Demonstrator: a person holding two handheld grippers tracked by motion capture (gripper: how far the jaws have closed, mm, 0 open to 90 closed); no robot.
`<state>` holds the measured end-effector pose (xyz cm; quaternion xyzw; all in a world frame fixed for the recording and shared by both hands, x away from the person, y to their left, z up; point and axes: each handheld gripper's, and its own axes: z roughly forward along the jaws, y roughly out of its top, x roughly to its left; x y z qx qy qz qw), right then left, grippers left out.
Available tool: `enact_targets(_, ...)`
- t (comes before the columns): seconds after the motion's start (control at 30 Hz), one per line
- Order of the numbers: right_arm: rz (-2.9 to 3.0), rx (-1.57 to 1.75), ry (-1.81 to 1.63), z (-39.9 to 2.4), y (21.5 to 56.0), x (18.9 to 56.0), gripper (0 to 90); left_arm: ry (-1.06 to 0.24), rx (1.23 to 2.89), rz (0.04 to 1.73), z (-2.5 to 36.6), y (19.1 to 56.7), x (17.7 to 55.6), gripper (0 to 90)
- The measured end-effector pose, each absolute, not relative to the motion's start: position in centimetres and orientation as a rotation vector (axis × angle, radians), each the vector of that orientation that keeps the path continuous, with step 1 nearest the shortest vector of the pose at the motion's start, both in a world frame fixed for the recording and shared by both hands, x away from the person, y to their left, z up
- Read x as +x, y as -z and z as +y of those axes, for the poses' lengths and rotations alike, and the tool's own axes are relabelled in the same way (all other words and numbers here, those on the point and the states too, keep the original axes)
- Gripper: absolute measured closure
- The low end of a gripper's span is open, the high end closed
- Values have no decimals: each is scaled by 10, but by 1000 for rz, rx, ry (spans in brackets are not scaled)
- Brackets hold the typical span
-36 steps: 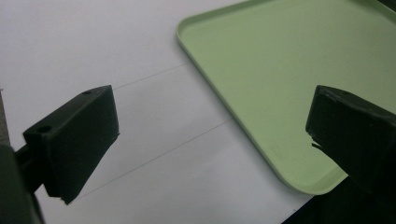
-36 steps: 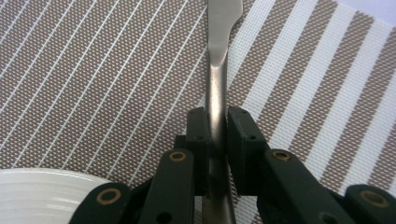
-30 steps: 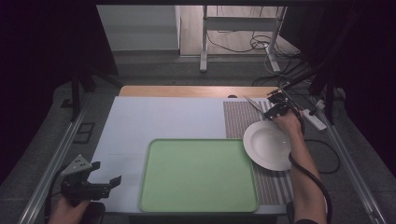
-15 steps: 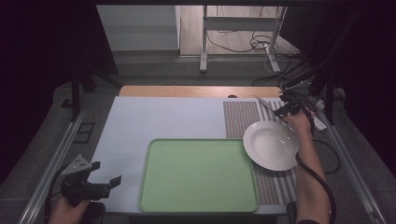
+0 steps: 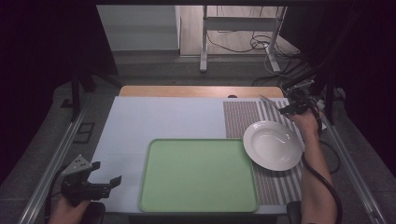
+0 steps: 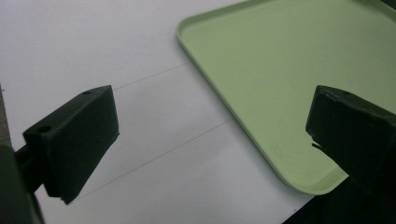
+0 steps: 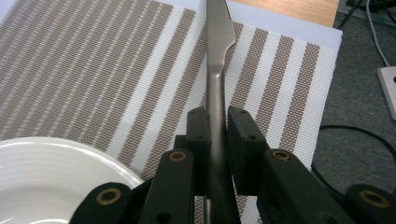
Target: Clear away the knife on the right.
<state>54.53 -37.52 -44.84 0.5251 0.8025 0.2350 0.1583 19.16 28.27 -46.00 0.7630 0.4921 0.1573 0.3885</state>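
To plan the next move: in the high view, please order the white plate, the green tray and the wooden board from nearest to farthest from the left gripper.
From the left gripper:
1. Green tray, just beside it.
2. White plate, on the striped mat.
3. Wooden board, at the far edge.

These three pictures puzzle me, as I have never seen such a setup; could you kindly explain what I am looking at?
A person sits at a table with a hand-held gripper in each hand. The high view comes from a fixed camera above; the other two come from cameras riding on the grippers, looking along their black jaws. On the table lie a green tray, a striped placemat and a white plate on the mat. The right hand-held gripper is shut on a metal knife, held above the mat's far corner. The left hand-held gripper waits open near the tray, holding nothing.
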Motion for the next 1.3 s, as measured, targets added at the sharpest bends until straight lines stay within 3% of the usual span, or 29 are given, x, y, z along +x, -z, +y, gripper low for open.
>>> enact_targets(0.87,2409,1388,-810,-317,430,498,800,-404,1944,1251,282,460,191,27)
enact_targets(1.3,2503,1282,-852,-282,433,456,800,-407,1947,1250,282,460,191,27)
